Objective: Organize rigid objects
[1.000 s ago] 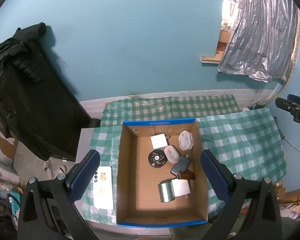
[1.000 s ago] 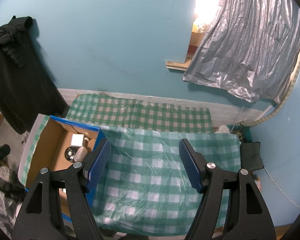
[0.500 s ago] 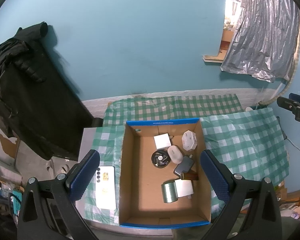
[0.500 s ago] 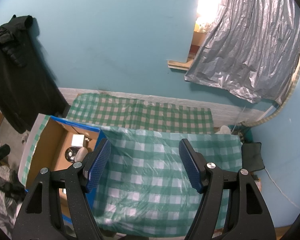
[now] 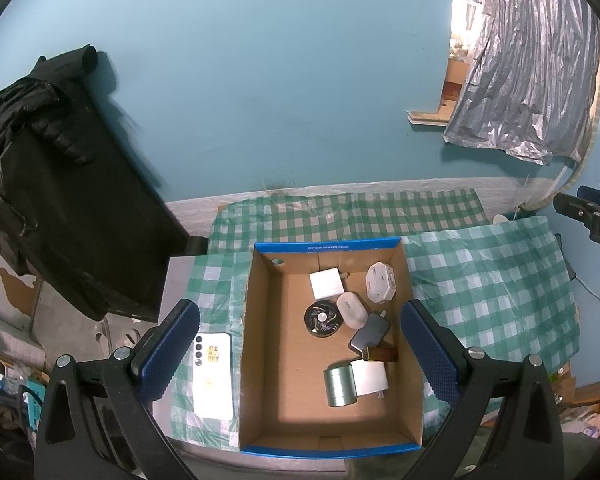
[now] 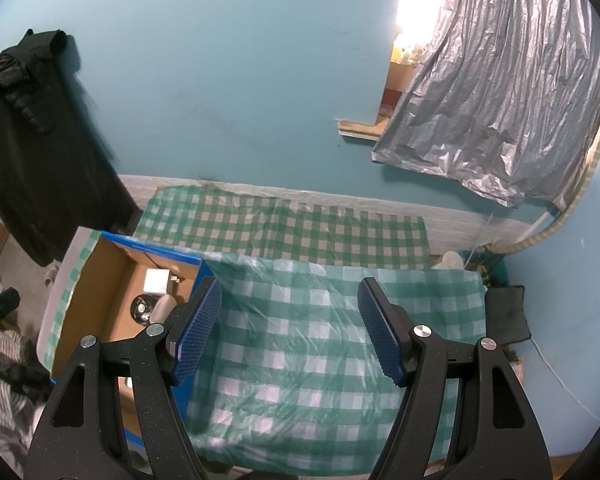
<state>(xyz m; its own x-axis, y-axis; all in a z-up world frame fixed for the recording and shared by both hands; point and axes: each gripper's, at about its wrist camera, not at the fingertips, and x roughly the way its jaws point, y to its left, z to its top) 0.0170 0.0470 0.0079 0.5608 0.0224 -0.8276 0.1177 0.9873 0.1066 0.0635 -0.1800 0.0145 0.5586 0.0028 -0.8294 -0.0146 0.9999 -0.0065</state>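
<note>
Things sit inside the cardboard box on the desk, so they look tidy. Left claw hangs spread above it, pinching nothing. Right claw is spread too. A phone lies beside the box.

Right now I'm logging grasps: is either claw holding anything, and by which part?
Nothing is held: the left claw and right claw both stand open and empty.

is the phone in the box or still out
Out. The white phone lies flat on the checked cloth just left of the cardboard box, outside its wall, camera side up.
</note>
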